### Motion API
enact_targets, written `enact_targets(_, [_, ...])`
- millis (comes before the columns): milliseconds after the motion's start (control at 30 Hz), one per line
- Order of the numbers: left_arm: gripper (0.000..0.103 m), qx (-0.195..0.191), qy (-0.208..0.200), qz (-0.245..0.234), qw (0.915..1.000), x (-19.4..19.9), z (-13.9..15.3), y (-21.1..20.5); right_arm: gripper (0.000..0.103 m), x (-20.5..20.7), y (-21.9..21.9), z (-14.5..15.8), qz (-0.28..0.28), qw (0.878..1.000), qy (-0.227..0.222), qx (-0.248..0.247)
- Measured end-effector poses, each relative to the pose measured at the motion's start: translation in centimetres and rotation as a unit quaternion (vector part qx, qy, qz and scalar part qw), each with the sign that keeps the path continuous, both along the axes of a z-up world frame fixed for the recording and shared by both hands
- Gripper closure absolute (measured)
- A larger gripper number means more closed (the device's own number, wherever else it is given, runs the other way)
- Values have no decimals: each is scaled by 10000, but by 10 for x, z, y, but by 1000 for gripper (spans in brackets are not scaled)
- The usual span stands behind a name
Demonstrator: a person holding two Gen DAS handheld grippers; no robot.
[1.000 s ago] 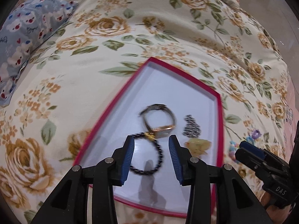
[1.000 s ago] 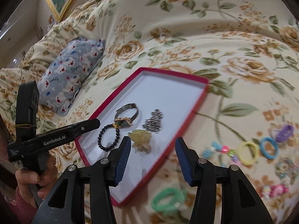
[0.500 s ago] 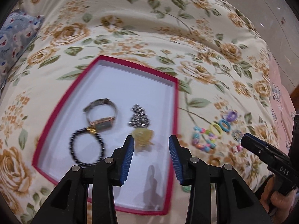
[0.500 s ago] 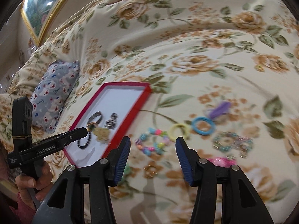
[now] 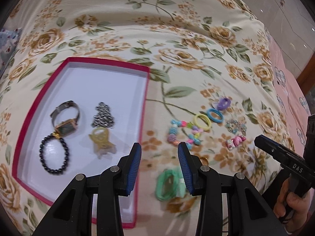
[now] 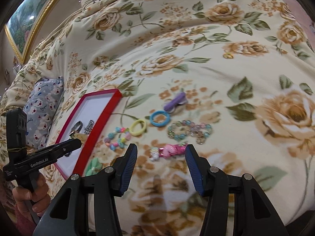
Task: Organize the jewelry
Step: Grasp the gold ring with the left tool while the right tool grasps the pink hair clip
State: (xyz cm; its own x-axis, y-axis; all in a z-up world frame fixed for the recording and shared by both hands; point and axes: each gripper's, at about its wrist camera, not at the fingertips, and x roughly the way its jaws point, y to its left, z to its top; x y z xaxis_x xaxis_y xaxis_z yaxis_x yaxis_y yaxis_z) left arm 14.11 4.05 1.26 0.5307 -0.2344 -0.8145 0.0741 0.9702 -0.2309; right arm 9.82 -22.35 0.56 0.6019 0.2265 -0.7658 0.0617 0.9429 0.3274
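Observation:
A red-rimmed white tray [image 5: 146, 90] lies on the floral bedspread and holds a watch [image 5: 66, 118], a black bead bracelet [image 5: 55, 155], a silver chain [image 5: 103, 117] and a yellow clip [image 5: 101, 141]. Right of it lie a colourful bead bracelet [image 5: 184, 132], a yellow ring [image 5: 201, 121], a blue ring [image 5: 215, 116], a purple clip [image 5: 223, 103], a pink clip [image 6: 171, 149] and a green hair tie [image 5: 166, 184]. My left gripper [image 5: 159, 165] is open and empty over the tray's right edge. My right gripper [image 6: 160, 165] is open and empty just before the pink clip.
A sparkly bead bracelet [image 6: 189, 130] lies right of the blue ring. A small gold ring [image 6: 228, 55] sits far back on the bedspread. A blue patterned pillow [image 6: 44, 106] lies left of the tray. A framed picture [image 6: 27, 19] hangs at upper left.
Both grippers have swung right, away from the tray and toward the loose items on the bedspread. Both stayed open and empty.

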Motion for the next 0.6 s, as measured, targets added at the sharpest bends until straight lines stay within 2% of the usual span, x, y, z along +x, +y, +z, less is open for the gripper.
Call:
enact_targets(467, [64,87,196,-411,9989,7,-16,-32,51,2,1,-18,78,9998,161,-100])
enact_targets(600, [61,77,253,-555,9981,9,-23,-40,51,7,1,-25,131,9995,239,-135])
